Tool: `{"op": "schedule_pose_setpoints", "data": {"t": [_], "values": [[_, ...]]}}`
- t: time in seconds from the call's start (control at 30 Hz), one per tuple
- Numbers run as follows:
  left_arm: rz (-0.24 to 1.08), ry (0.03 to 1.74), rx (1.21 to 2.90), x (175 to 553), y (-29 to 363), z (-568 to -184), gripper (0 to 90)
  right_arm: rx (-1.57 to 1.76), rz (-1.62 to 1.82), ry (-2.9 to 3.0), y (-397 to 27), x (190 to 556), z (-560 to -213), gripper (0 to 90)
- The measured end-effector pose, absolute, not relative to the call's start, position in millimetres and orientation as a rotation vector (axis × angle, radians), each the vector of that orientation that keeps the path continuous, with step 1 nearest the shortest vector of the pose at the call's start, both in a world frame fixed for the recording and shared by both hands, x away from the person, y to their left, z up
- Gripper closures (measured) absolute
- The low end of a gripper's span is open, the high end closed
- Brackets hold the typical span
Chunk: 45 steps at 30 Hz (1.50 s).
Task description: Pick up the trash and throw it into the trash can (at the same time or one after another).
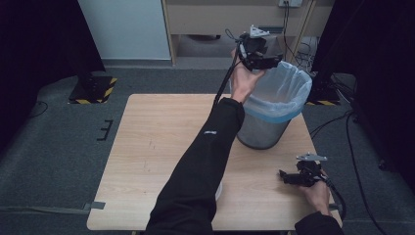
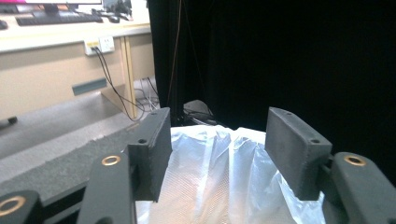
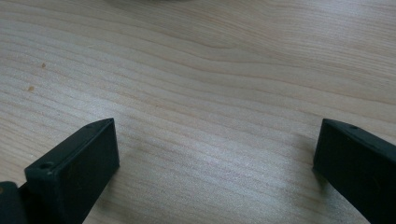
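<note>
On the left half of the pale wooden bench [image 1: 161,147] nothing is being handled. A dark-sleeved left arm crosses the wood diagonally from the near edge up toward the far right.

At the end of that arm, the left gripper [image 1: 268,62] hangs in the air above the far rim of the bin [image 1: 274,105], a grey metal waste basket lined with a pale blue plastic bag [image 1: 288,93] whose edge is folded over the top. The bin stands on the far right part of the bench, close to the back edge. In the left gripper view, the two black jaws stand parted, with a clear gap between them and nothing held; the crinkled bag liner [image 2: 219,177] lies below and beyond them, not touched by either pad.

Further right and much nearer to me, the right gripper [image 1: 286,177] rests low at the near right corner of the bench, well apart from the bin, with its cable looping off behind the hand. In the right gripper view its jaws are spread wide, and between them lies only bare wood grain [image 3: 210,116].
</note>
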State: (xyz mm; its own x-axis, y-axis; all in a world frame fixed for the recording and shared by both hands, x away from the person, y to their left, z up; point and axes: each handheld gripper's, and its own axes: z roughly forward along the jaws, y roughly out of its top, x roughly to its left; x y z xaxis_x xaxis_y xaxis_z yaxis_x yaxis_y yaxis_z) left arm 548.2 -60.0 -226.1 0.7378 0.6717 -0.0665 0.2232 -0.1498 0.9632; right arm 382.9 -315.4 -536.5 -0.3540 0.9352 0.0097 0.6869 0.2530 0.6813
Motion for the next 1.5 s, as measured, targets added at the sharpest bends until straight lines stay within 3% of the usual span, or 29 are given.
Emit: {"op": "schedule_pose_setpoints", "data": {"t": [0.43,0.7,1.17,1.5], "values": [[0.487,0.726,1.704,481,46,-225,27.7,1.460,0.862,2.130,-317,383,-538,0.3],[0.507,0.751,1.720,434,105,-250,27.0,1.462,0.859,2.138,-318,383,-537,0.3],[0.536,0.813,1.818,378,156,-338,23.7,1.479,0.835,2.150,-317,383,-536,0.3],[0.504,0.948,1.865,352,174,-414,24.8,1.480,0.829,2.154,-317,383,-535,0.3]]}}
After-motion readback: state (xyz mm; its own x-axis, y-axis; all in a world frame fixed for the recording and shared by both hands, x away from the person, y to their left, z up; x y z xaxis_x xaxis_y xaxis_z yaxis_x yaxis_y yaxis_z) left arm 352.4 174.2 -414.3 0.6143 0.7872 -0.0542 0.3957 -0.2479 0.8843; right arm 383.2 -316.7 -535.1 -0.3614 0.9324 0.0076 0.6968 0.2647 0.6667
